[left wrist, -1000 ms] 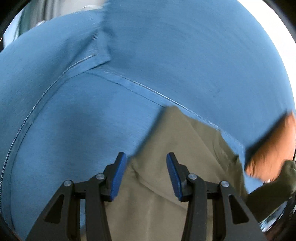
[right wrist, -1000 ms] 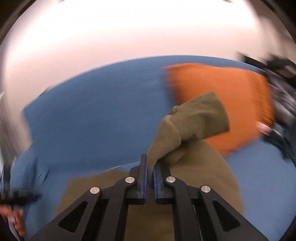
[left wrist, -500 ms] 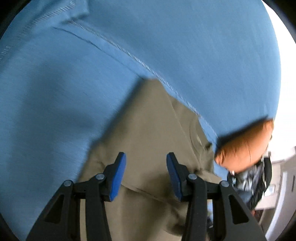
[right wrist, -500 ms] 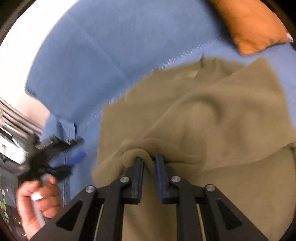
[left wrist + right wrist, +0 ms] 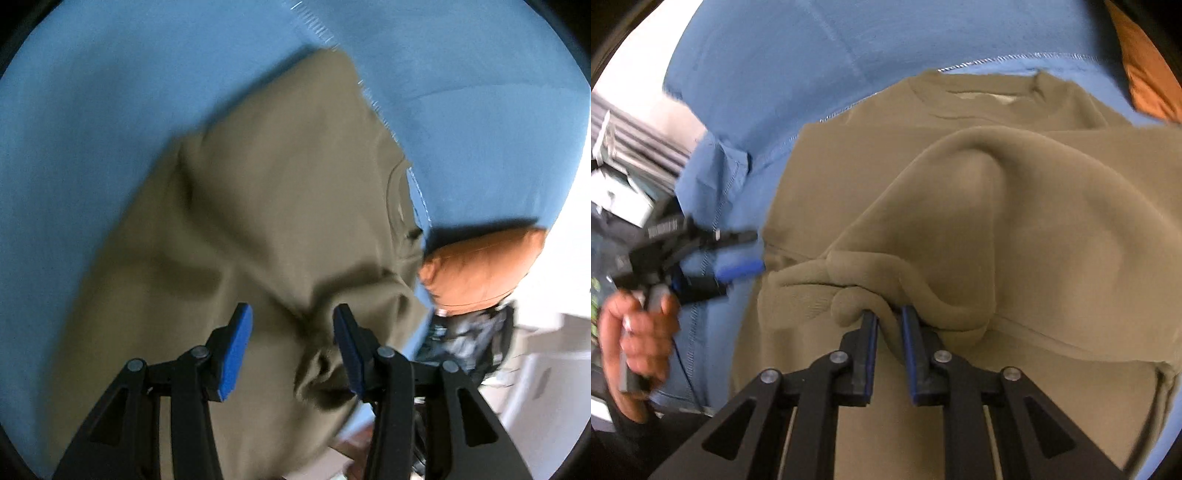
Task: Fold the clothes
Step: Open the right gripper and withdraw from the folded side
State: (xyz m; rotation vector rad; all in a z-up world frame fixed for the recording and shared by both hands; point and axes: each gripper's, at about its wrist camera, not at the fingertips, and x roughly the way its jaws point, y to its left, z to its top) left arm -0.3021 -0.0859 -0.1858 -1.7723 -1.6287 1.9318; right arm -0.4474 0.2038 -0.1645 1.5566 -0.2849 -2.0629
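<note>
An olive sweatshirt (image 5: 1052, 221) lies flat on a blue sofa cover (image 5: 812, 55), its collar toward the backrest. One sleeve is folded across the body in a soft hump. My right gripper (image 5: 888, 315) points down at it, its jaws narrowly parted and shut on a bunched fold of that sleeve's cuff end. My left gripper (image 5: 291, 314) hovers open over the sweatshirt (image 5: 258, 203) near a wrinkled edge, with nothing pinched between its blue pads. In the right wrist view the left gripper (image 5: 753, 251) sits at the sweatshirt's left edge, held by a hand (image 5: 639, 332).
An orange cushion (image 5: 480, 269) rests on the blue cover (image 5: 92, 110) beside the collar and also shows as the orange cushion (image 5: 1145, 74) at the top right. A dark blurred object (image 5: 469, 339) lies below it. Clutter and slats (image 5: 635, 155) stand beyond the sofa's left end.
Both grippers have tipped downward and sunk toward the sweatshirt. The right one brought the lifted sleeve down across the body, and its jaws stand slightly wider. The left stayed open.
</note>
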